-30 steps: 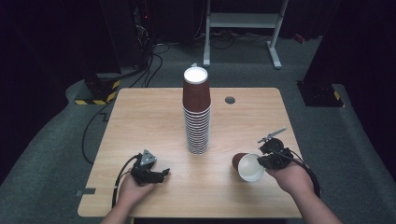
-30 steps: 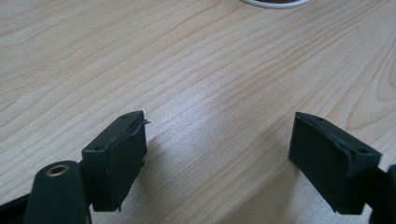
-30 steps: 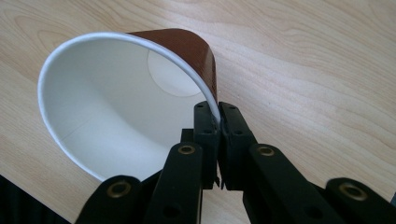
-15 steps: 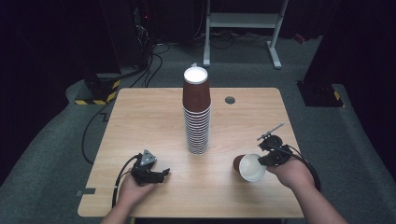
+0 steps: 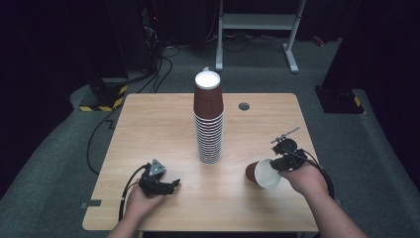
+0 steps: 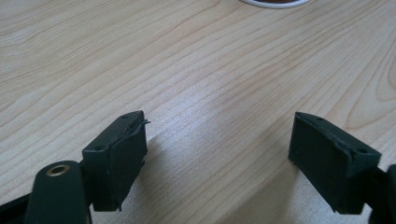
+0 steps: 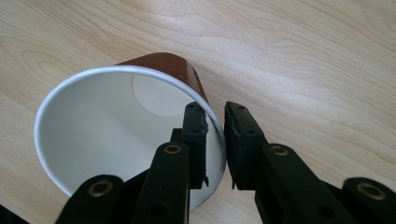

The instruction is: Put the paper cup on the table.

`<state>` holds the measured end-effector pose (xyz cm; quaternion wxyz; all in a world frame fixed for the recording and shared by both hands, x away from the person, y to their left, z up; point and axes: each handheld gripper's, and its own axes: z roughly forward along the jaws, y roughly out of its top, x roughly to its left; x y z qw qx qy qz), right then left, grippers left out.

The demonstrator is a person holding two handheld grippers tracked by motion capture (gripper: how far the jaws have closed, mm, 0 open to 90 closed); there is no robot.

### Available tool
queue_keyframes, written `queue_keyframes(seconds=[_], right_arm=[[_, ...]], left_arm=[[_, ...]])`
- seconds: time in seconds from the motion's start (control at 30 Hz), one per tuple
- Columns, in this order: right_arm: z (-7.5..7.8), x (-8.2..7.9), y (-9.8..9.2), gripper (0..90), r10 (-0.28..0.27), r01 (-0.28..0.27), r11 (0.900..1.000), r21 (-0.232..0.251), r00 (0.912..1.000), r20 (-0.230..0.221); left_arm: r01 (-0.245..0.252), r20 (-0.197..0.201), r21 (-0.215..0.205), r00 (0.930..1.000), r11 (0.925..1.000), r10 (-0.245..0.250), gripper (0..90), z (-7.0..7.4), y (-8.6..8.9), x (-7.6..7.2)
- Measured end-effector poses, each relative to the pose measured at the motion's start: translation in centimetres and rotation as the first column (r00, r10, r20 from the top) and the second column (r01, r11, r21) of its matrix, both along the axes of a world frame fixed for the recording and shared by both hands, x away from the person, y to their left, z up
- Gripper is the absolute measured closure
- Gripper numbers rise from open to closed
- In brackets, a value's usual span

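A brown paper cup (image 5: 262,173) with a white inside lies tilted on its side near the table's front right. My right gripper (image 5: 276,166) straddles its rim. In the right gripper view, one jaw is inside the cup (image 7: 116,135) and the other outside. The right gripper (image 7: 215,144) has just been opening, and a small gap shows beside the cup wall between the pads. A tall stack of brown cups (image 5: 209,124) stands upside down at the table's middle. My left gripper (image 5: 171,186) rests at the front left, and in its own view the left gripper (image 6: 217,154) stands open over bare wood.
The wooden table (image 5: 148,129) has a round cable hole (image 5: 243,106) behind the stack on the right. Black cables trail from both grippers. The rim of the stack's bottom cup (image 6: 275,2) shows at the top of the left gripper view.
The right hand and the cup have barely shifted. The left gripper has kept still.
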<state>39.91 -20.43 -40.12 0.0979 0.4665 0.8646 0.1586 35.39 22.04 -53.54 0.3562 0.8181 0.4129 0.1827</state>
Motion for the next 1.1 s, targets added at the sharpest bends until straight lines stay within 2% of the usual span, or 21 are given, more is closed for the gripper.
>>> queue_keyframes(seconds=[0.43,0.57,0.73,0.87,0.97,1.0,1.1], right_arm=[[0.2,0.2,0.3,68.4,-0.011,0.009,0.999,0.044,0.9993,0.036],[0.4,0.3,0.4,66.6,-0.022,0.018,0.997,0.074,0.9984,0.051],[0.4,0.7,0.7,66.0,-0.029,0.024,0.996,0.080,0.9973,0.067],[0.5,0.6,0.6,61.5,-0.038,0.031,0.996,0.083,0.9951,0.091],[0.6,-0.1,0.1,56.5,-0.065,0.053,0.994,0.094,0.9890,0.133],[0.7,-0.5,-0.3,55.8,-0.082,0.065,0.992,0.104,0.9828,0.166],[0.6,-1.5,-1.3,53.2,-0.122,0.093,0.986,0.137,0.9692,0.214]], left_arm=[[-0.004,0.000,-0.004,1.0000,1.0000,0.004,19.7,0.0,-0.1,-0.1],[-0.003,0.001,-0.003,1.0000,1.0000,0.003,19.9,0.0,-0.1,0.0],[-0.002,0.001,-0.002,1.0000,1.0000,0.002,19.9,0.0,-0.1,0.0],[-0.002,0.001,-0.002,1.0000,1.0000,0.002,19.9,0.0,0.0,0.0],[0.000,0.004,0.001,1.0000,1.0000,0.000,19.9,0.0,0.0,0.0],[0.000,0.003,0.001,1.0000,1.0000,0.000,20.0,0.0,0.0,0.0],[-0.001,0.004,0.002,1.0000,1.0000,0.001,20.0,0.0,0.0,0.0]])
